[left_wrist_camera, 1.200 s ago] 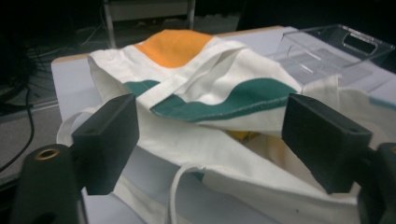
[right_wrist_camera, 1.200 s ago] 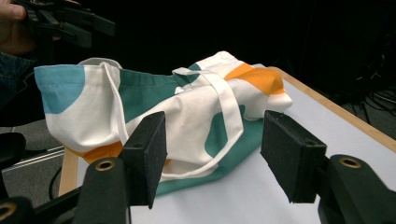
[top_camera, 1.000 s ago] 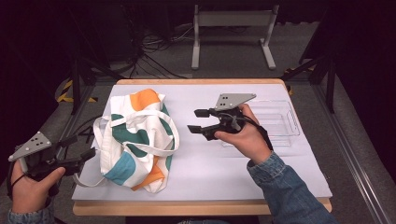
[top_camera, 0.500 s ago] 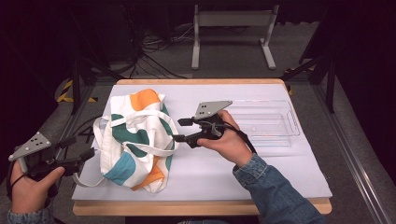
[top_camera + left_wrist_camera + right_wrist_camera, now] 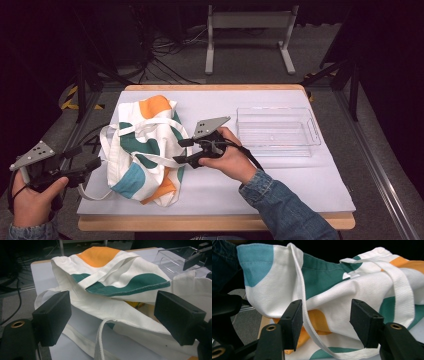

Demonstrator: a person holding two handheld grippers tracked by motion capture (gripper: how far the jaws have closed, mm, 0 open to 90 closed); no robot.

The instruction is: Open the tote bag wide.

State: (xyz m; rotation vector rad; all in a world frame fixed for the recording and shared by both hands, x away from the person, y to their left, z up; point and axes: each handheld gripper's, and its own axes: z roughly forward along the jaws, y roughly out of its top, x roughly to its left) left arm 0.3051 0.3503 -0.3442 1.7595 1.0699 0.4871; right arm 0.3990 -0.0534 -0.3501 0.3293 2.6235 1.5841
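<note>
Right tool [image 5: 181, 151] at the tote bag's [image 5: 145, 150] edge, jaws spread and just closing a little, a white strap [image 5: 303, 305] between them, ungripped. Left tool [image 5: 86, 159] spread wide beside the bag at the counter's [image 5: 280, 185] left edge.

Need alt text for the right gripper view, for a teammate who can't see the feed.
The right gripper points with open jaws at a crumpled white tote bag with teal, green and orange patches. One white strap runs down past the left jaw, with nothing pinched between the pads.
</note>
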